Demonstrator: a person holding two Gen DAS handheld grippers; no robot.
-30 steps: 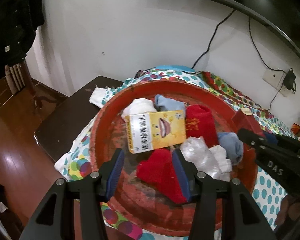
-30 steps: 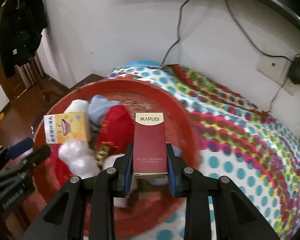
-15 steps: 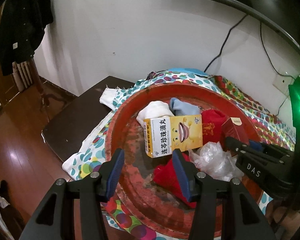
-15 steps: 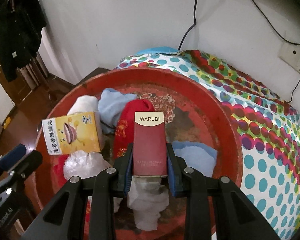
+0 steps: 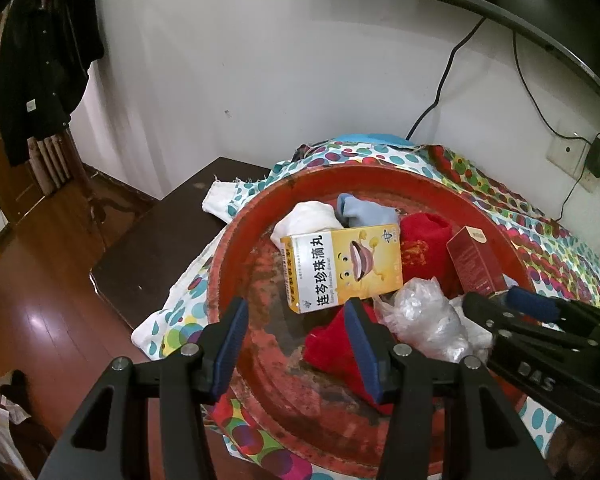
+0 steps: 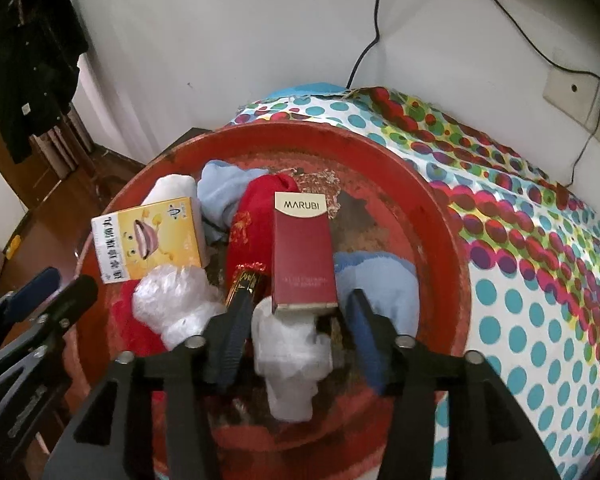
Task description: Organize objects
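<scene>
while both grippers hang over the red tray (image 6: pixel 439 216), the right gripper (image 6: pixel 296 328) has its jaws spread wide, with the dark red marubi box (image 6: pixel 303 252) lying between and just ahead of them; neither blue pad visibly touches the box. its near end rests on a white cloth (image 6: pixel 288 364) in the tray, and its labelled end points toward the far rim. a light blue cloth (image 6: pixel 379 280) lies just right of the box, and a red cloth (image 6: pixel 256 220) with gold print lies just left of it. the yellow medicine box (image 6: pixel 148 236) sits at the tray's left side, leaning on a white sock (image 6: pixel 172 186) and another light blue cloth (image 6: pixel 224 188). crumpled clear plastic (image 6: pixel 168 300) lies just below the yellow box.

seen from the left wrist, the left gripper (image 5: pixel 296 344) is also open and holds nothing. its fingers straddle the near left part of the tray (image 5: pixel 228 264), with a red cloth (image 5: pixel 331 344) beside the right finger. the yellow box (image 5: pixel 339 268) lies just beyond the fingertips. a polka-dot cloth (image 6: pixel 539 280) lies under the tray.
</scene>
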